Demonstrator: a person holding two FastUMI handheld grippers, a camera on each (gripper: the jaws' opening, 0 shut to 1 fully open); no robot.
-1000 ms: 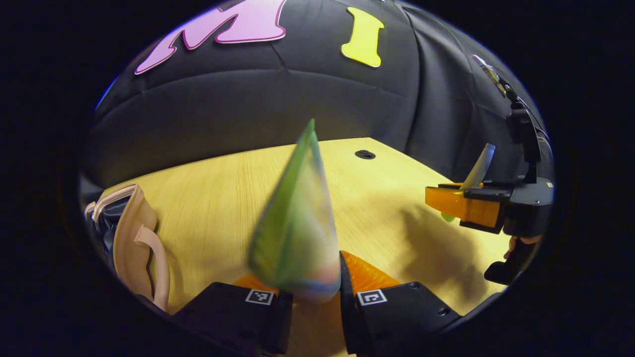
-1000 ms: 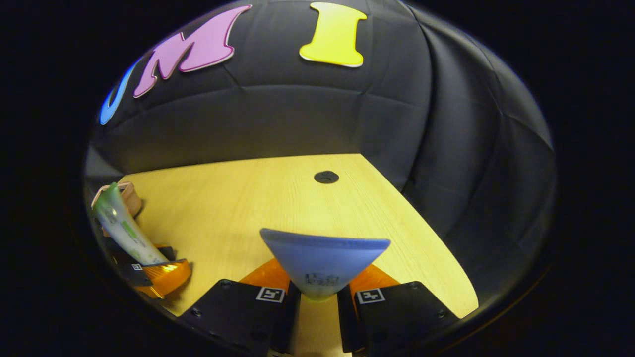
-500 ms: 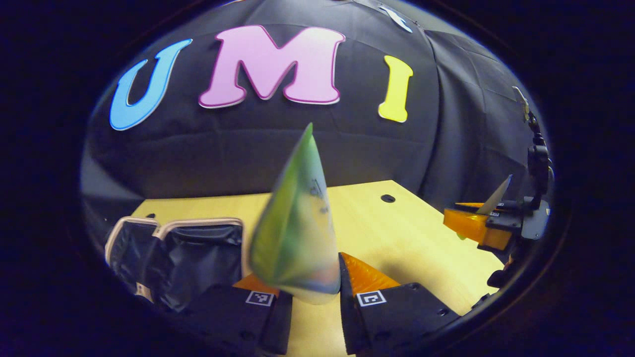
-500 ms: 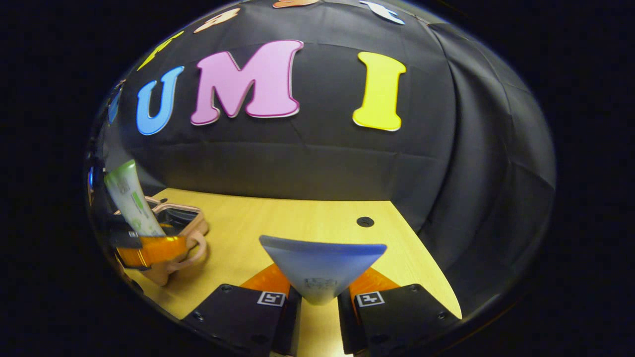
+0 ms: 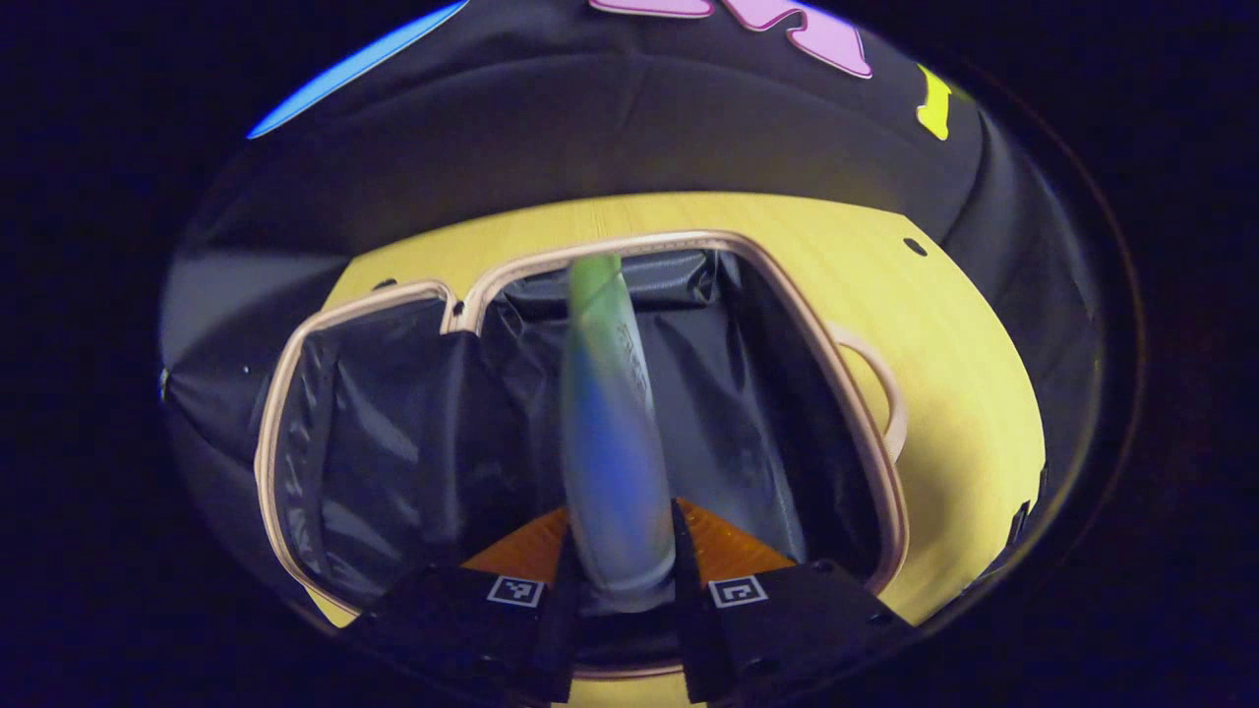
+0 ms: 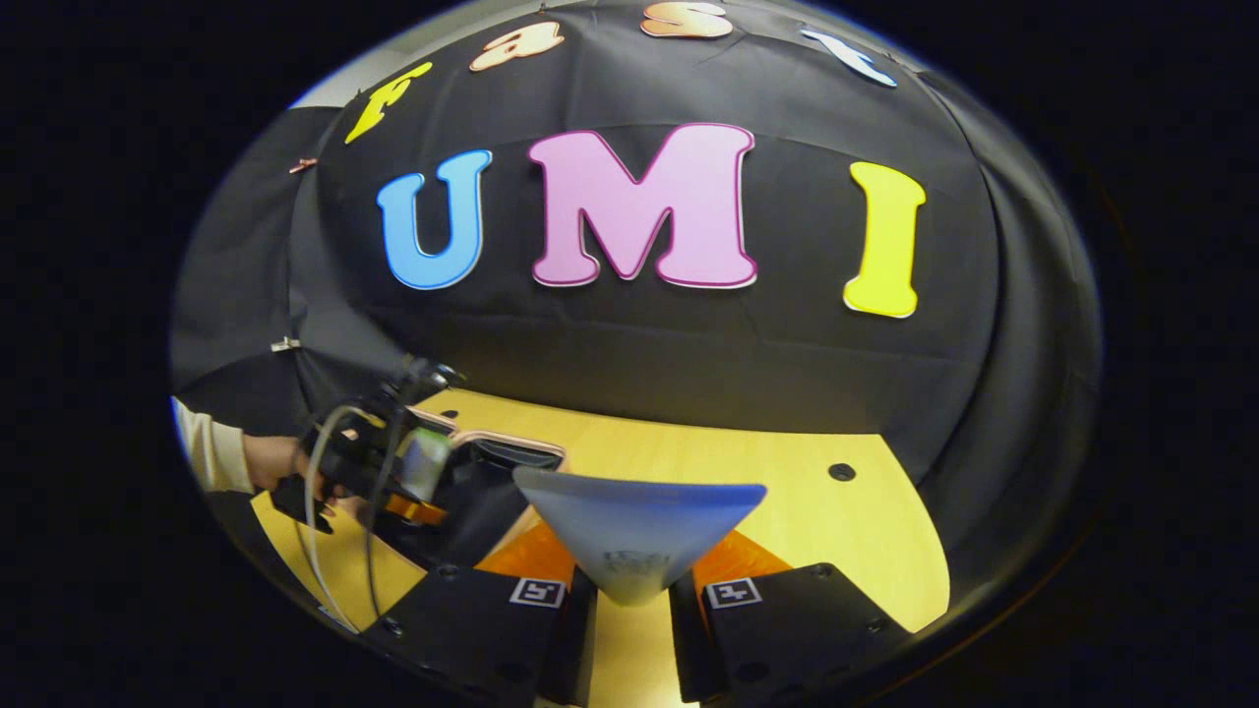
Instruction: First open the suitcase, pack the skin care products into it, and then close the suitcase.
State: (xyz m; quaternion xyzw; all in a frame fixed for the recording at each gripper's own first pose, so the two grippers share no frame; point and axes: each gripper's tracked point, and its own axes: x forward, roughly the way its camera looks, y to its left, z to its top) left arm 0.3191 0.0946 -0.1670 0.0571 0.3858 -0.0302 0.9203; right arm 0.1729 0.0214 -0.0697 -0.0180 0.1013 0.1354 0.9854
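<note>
Over the open suitcase (image 5: 295, 413), which lies on the wooden table (image 5: 964, 393) with its dark lining showing, the left gripper (image 5: 622, 580) clamps a green-and-blue tube (image 5: 610, 433) between both fingers. Off to the side, the right gripper (image 6: 631, 590) squeezes a blue tube (image 6: 639, 516) above the table.

Left hand-held gripper (image 5: 622, 580): fingers closed, something clamped between them, pointing steeply down. Right hand-held gripper (image 6: 629, 590): fingers likewise closed on load, level. Hand (image 6: 270, 462) grips left handle.
</note>
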